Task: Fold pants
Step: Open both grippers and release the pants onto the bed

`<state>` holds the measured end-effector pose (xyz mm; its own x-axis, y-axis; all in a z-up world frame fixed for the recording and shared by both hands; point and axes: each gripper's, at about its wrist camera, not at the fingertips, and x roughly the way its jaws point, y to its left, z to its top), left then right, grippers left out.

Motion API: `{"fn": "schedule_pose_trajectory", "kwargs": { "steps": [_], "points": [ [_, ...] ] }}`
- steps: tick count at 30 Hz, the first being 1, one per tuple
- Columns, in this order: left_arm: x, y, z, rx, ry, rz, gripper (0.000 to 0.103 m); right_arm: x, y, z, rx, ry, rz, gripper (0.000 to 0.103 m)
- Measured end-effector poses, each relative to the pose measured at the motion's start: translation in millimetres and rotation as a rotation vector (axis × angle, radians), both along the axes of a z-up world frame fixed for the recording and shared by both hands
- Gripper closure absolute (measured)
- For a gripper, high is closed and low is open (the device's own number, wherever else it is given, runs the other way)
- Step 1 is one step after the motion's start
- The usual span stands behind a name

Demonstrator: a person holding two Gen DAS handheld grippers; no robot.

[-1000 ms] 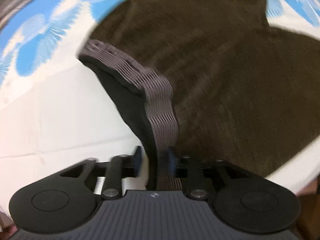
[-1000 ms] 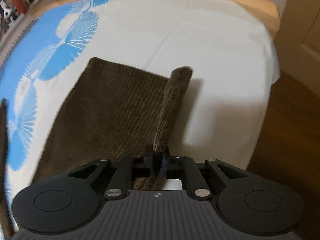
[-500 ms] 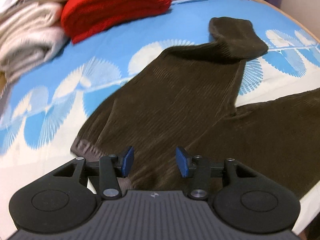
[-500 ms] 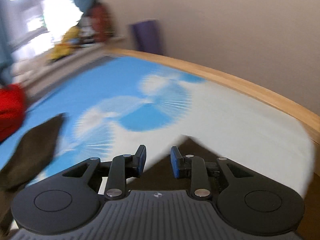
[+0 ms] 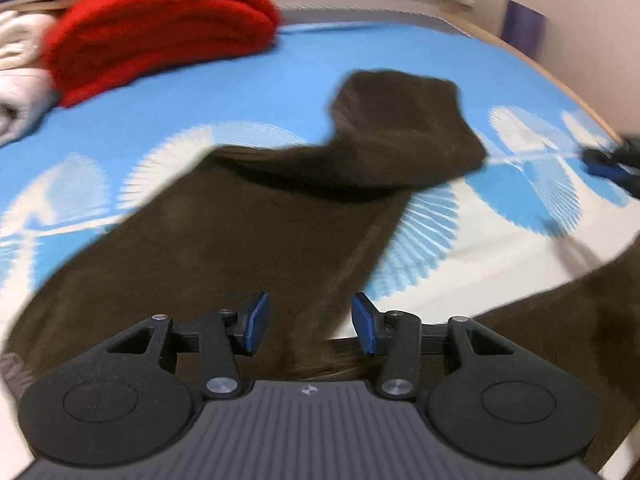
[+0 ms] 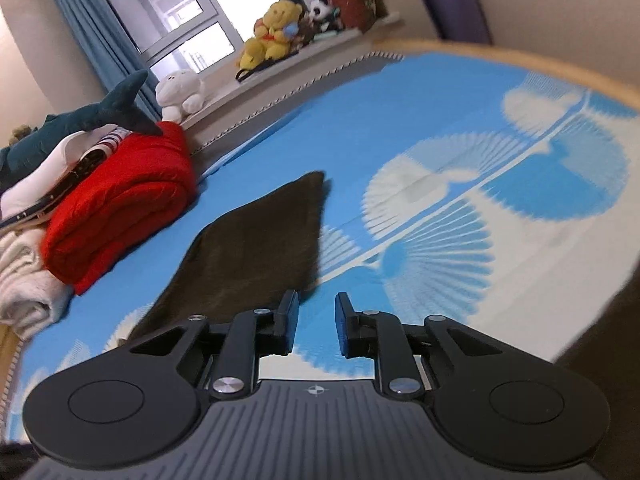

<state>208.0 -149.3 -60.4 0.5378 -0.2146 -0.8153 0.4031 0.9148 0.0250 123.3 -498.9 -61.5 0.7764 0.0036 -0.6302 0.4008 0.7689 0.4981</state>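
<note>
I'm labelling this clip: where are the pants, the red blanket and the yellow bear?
pants (image 5: 248,240): left wrist view, middle of the spread leg.
red blanket (image 6: 120,208): right wrist view, front of the folded roll.
yellow bear (image 6: 274,30): right wrist view, its body.

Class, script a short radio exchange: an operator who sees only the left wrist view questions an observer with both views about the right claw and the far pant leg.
Operator: I see only a sliver of the right claw at my frame's edge. Is it holding cloth?
Observer: No. The right claw is open with nothing between its pads, though its jaws have just been closing a little.
Operator: Where is the pant leg relative to it?
Observer: The pants leg lies on the sheet, stretching ahead and to the left of the claw's left finger, not between the pads.
</note>
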Motion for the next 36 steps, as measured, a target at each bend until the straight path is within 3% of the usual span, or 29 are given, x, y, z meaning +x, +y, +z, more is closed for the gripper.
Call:
{"fn": "schedule_pose_trajectory", "kwargs": {
  "steps": [3, 7, 9, 10, 12, 13, 14, 16, 18, 19, 22, 26, 28, 30, 36],
  "points": [
    [11.5, -16.8, -24.0, 0.046, -0.048, -0.056, 0.047, 29.3, 2.7, -19.7, 0.042, -0.003, 0.045, 0.079],
    [27.9, -18.1, -55.1, 0.042, -0.005, -0.030, 0.047, 62.9, 2.8, -41.2, 0.049, 0.021, 0.043, 0.076],
    [25.4, -11.1, -60.5, 0.042, -0.001, -0.039, 0.047, 78.0, 1.4, -50.5, 0.069, 0.031, 0.024, 0.066],
    [26.3, -9.6, -64.2, 0.039, 0.017, -0.047, 0.058, 85.5, 1.3, -55.3, 0.078, 0.033, 0.022, 0.063],
    [27.8, -7.0, -68.6, 0.035, 0.066, -0.076, 0.091, 99.8, 1.1, -63.5, 0.087, 0.035, 0.017, 0.061],
    [25.0, -3.2, -64.6, 0.058, 0.069, -0.077, 0.096, 107.6, 1.1, -67.7, 0.092, 0.041, 0.015, 0.061],
    [27.0, 0.1, -59.6, 0.089, 0.091, -0.058, 0.096, 115.2, 1.1, -72.1, 0.101, 0.042, 0.012, 0.061],
    [30.4, 16.3, -43.5, 0.141, 0.151, 0.078, 0.096, 126.9, -0.2, -81.0, 0.133, 0.039, 0.006, 0.060],
    [20.5, 32.8, -25.2, 0.207, 0.098, 0.182, 0.096, 137.2, -3.4, -88.7, 0.170, 0.035, -0.001, 0.059],
    [15.8, 36.5, -22.7, 0.221, 0.081, 0.192, 0.096, 142.2, -5.5, -92.6, 0.187, 0.036, -0.010, 0.059],
    [12.0, 44.8, -37.5, 0.188, 0.150, 0.182, 0.094, 156.4, -10.1, -107.7, 0.240, 0.052, -0.026, 0.057],
    [15.2, 41.8, -44.8, 0.211, 0.109, 0.154, 0.091, 169.5, -12.9, -118.3, 0.258, 0.019, -0.061, 0.057],
    [16.4, 44.2, -45.6, 0.206, 0.120, 0.160, 0.091, 176.7, -15.6, -120.3, 0.271, 0.005, -0.085, 0.062],
    [17.9, 45.1, -46.7, 0.200, 0.130, 0.165, 0.091, 186.9, -17.6, -124.4, 0.275, 0.040, -0.079, 0.103],
    [19.5, 49.7, -45.0, 0.193, 0.138, 0.171, 0.092, 206.7, -37.2, -93.7, 0.159, 0.059, -0.090, 0.103]
  ]
}}
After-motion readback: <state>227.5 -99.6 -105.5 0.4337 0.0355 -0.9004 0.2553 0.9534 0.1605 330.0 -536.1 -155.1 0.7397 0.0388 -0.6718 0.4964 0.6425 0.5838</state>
